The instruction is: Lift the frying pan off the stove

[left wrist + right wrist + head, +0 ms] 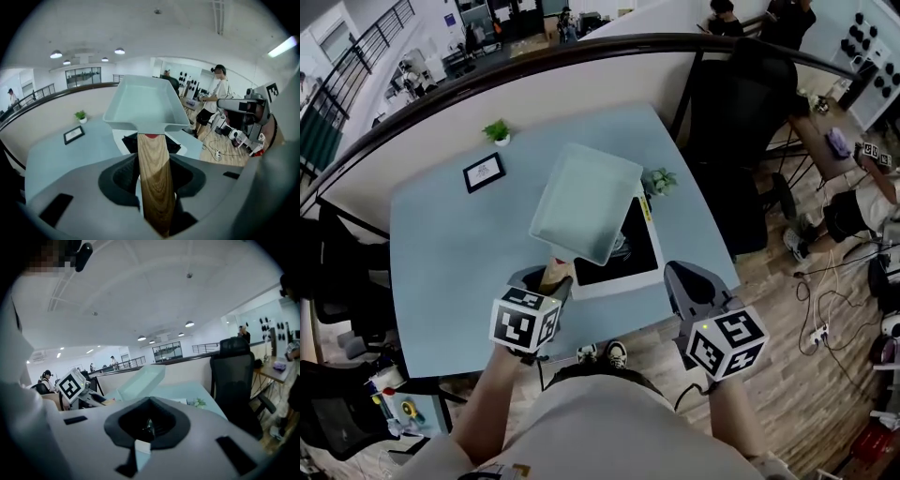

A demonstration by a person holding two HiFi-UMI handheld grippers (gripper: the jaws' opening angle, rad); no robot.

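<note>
Head view: camera on person's head, steep downward look, wide angle. Whole light-blue table (pixel 441 281) in frame; left gripper (pixel 551 279) and right gripper (pixel 677 277) close at near edge.

Left gripper view: camera rides gripper, looks along jaws toward far side of table. Frying pan (pixel 145 103) very near, fills centre.

Right gripper view: camera rides gripper, near level, faces far and leftward. Ceiling fills upper half.

Shared: all three views catch frying pan and table. Head and left gripper views also share picture frame (pixel 484 172) and small potted plant (pixel 497 131).

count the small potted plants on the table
2: one plant beyond the picture frame, one beside the raised pan's right edge; the pan could hide more.
</note>
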